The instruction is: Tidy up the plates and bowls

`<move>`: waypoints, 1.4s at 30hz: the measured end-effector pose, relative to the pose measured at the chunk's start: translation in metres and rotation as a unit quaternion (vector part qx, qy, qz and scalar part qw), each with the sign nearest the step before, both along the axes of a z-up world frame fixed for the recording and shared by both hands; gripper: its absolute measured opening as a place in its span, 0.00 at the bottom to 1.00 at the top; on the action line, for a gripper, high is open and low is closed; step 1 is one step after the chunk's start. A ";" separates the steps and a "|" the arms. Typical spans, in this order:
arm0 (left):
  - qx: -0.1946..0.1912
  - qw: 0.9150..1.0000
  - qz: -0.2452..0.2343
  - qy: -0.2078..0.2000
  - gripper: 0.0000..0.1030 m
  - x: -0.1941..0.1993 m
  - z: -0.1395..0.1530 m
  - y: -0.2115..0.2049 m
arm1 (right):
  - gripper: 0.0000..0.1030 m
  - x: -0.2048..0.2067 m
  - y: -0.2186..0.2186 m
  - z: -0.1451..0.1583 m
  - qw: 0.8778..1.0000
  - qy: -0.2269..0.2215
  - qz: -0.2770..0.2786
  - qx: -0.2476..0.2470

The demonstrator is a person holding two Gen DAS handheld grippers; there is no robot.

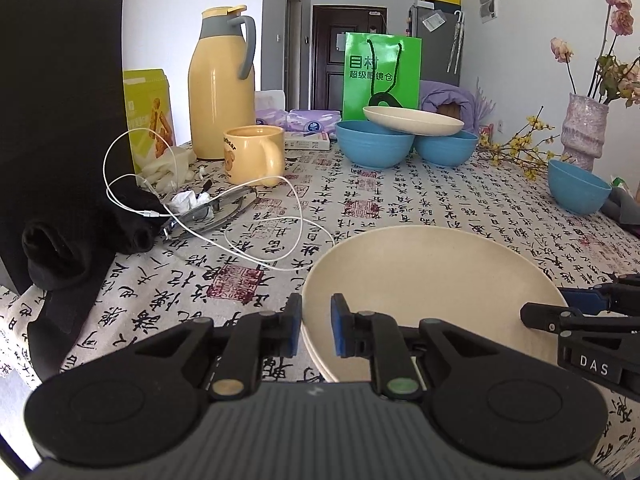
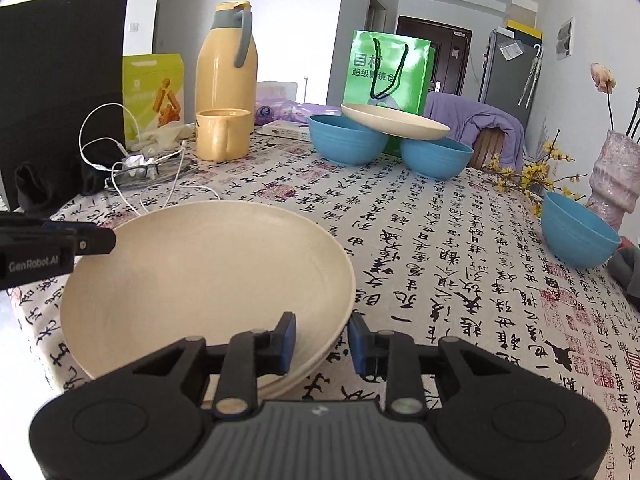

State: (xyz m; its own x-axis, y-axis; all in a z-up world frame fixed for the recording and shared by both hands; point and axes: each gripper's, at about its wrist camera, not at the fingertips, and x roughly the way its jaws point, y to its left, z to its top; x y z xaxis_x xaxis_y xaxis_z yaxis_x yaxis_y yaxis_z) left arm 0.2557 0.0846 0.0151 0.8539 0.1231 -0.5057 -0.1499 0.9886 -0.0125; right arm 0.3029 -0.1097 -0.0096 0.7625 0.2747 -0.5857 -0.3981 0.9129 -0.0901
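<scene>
Both hand-held grippers, left (image 1: 316,326) and right (image 2: 322,342), straddle the stacked plates' (image 2: 208,276) rim.

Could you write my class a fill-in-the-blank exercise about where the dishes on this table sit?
1. The far cream plate rests across two ____ bowls.
2. The yellow mug stands in front of the yellow ____.
3. Each gripper straddles the rim of the near cream ____.
4. The third blue bowl sits beside the pink ____.

Missing words: blue; thermos; plate; vase
</scene>
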 end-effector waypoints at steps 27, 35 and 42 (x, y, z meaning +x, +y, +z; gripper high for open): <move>-0.009 0.991 -0.107 -0.077 0.93 -0.128 0.008 -0.112 | 0.50 -0.142 -0.148 0.025 0.984 -0.101 -0.052 0.140; -0.011 0.990 -0.110 -0.085 0.94 -0.152 -0.002 -0.124 | 0.61 -0.180 -0.167 0.011 0.980 -0.120 -0.065 0.145; -0.006 0.989 -0.120 -0.089 0.94 -0.156 -0.002 -0.131 | 0.67 -0.194 -0.174 0.006 0.978 -0.127 -0.079 0.145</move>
State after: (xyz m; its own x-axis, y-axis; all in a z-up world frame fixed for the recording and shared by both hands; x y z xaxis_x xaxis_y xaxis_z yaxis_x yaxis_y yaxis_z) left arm 0.0998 -0.0462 0.0136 0.9332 -0.0995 -0.3454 0.0953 0.9950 -0.0292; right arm 0.1090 -0.2838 -0.0040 0.9197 0.2681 -0.2867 -0.2482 0.9631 0.1044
